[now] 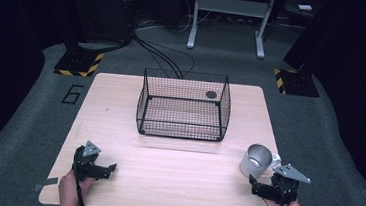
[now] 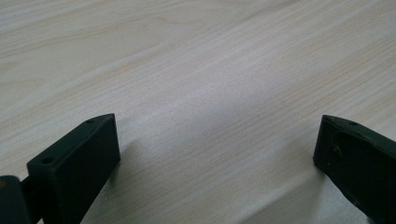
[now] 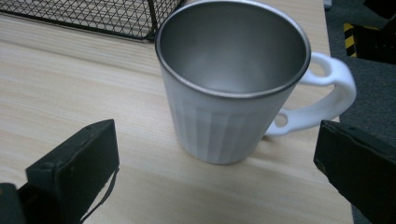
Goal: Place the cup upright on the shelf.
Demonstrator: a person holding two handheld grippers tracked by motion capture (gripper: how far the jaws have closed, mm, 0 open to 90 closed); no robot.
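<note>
A white mug (image 1: 257, 160) with a steel-lined inside stands upright near the table's right edge; in the right gripper view the mug (image 3: 224, 98) is just ahead of the jaws, handle pointing right. My right gripper (image 1: 253, 185) is held open just in front of it, jaws wide apart, touching nothing (image 3: 217, 158). My left gripper (image 1: 111, 169) rests low over the front left of the table, open, with bare wood between its jaws (image 2: 217, 140). A black wire basket (image 1: 184, 105) sits at the table's middle back.
The wooden table (image 1: 165, 171) is bare between the two grippers. A small dark round object (image 1: 211, 94) shows at the basket's back right. Cables, stand bases and a frame stand on the grey floor beyond the table.
</note>
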